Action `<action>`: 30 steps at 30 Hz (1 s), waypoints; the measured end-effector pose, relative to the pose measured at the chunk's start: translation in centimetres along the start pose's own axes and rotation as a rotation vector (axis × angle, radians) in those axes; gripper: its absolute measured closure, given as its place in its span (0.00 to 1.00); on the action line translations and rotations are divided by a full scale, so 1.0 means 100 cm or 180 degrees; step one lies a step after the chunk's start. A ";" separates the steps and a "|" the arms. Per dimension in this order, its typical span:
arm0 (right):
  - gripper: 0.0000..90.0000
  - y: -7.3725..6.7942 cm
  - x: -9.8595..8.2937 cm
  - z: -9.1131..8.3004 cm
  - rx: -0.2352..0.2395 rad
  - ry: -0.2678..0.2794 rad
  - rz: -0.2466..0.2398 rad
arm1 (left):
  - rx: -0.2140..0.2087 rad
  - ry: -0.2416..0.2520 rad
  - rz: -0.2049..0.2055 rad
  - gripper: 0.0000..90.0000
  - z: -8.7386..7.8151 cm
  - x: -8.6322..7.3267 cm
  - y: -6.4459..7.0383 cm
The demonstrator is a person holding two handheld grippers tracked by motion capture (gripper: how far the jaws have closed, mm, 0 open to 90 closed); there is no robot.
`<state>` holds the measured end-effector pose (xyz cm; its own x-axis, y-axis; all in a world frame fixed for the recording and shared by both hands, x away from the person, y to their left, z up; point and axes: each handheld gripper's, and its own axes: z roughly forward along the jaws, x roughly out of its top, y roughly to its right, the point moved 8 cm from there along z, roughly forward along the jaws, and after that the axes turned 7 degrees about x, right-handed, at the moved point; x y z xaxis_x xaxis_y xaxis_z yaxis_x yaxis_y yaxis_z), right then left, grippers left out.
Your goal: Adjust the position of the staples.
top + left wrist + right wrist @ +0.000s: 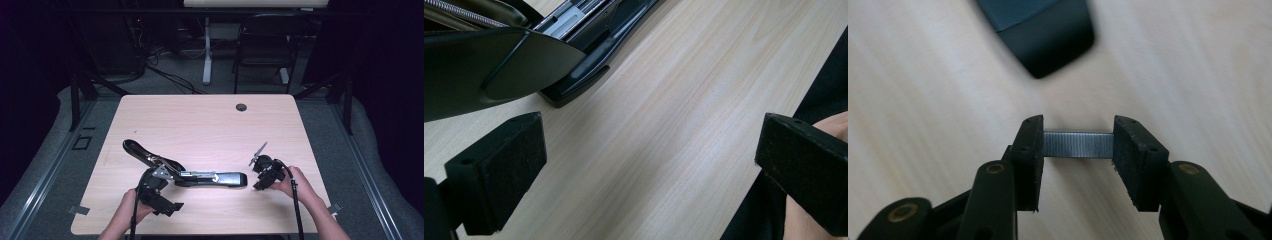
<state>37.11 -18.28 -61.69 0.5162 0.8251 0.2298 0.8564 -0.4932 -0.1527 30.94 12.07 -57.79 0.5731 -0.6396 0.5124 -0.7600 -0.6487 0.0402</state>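
Staples first: I count one silvery strip of staples (pixel 1077 144), clamped end to end between the pads of my right gripper (pixel 1077 150), whose jaws stand narrowed to the strip's length just above the pale wooden table (pixel 200 120). One long black stapler (pixel 190 172) lies flung open near the front edge, its lid (pixel 142 152) swung back to the left and its metal staple channel (pixel 197 174) exposed. The channel's contents I cannot tell. The stapler's rounded front end (pixel 1048 35) sits just beyond my right gripper. My left gripper (pixel 644 170) gapes wide with nothing between its pads, close beside the hinge. One dark folding chair (pixel 265 42) stands beyond the table.
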 end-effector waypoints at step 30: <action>0.54 0.005 0.000 0.000 -0.0246 -0.0051 0.0999 | -0.0005 -0.0013 -0.0003 0.00 0.000 0.000 0.000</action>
<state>37.54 -18.51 -61.76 0.7555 0.6333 0.1677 0.6542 -0.7433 -0.1400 30.90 12.12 -57.77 0.5750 -0.6407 0.5089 -0.7600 -0.6486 0.0421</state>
